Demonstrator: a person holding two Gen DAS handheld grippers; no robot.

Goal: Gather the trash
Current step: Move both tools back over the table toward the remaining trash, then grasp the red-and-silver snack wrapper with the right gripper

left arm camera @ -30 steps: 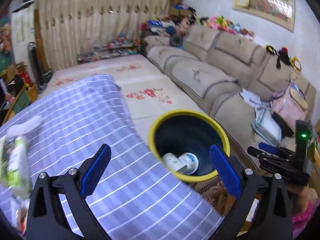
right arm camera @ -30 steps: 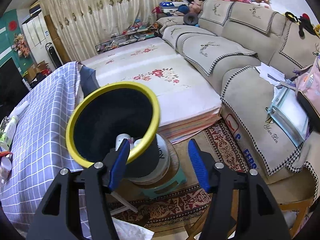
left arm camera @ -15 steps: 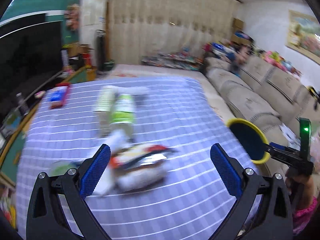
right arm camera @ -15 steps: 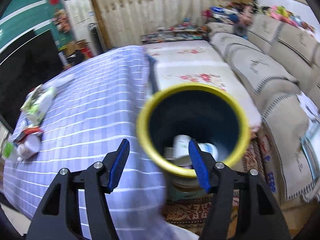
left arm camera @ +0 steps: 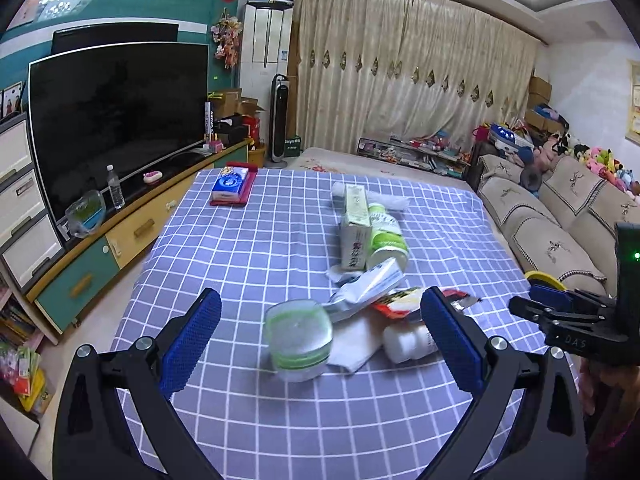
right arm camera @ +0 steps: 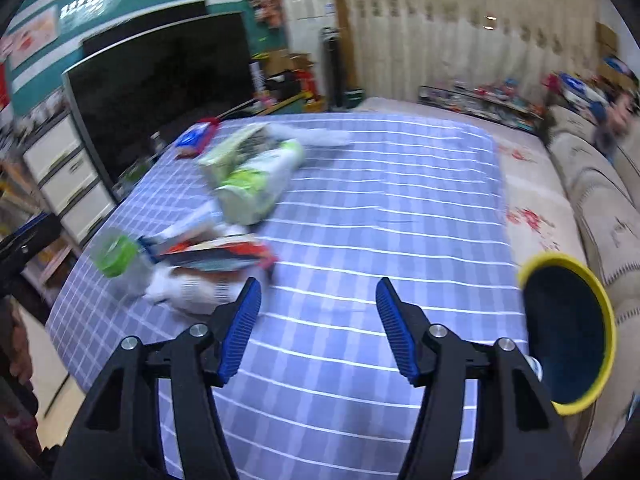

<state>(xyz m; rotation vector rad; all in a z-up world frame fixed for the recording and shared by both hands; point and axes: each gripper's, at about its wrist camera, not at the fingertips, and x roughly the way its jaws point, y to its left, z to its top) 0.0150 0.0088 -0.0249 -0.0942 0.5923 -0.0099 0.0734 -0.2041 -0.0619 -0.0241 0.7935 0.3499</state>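
- Left gripper spread wide and empty, aimed down at the heap of trash on the checked tablecloth; plastic cup framed squarely between the fingers, likely the next pick.
- Right gripper half spread, jaws closing a little, nothing between them; only bare cloth under the tips, with the heap off to their left.
- Trash bunched in one patch of the table: cup, white bottle lying on a tissue, red wrapper, squeezed tube, upright-lying carton touching a green-and-white bottle.
- Bin with yellow rim parked just off the table's right edge, probably so short swings suffice to drop things in.
- Left view: sharp, item by item, yet only a sliver of the bin's rim behind the right gripper.
- Right view: blurred heap, but the bin's open mouth and dark inside plain.
- Blue packet on a red one, far corner, well apart from the heap; trash or not, cannot tell.
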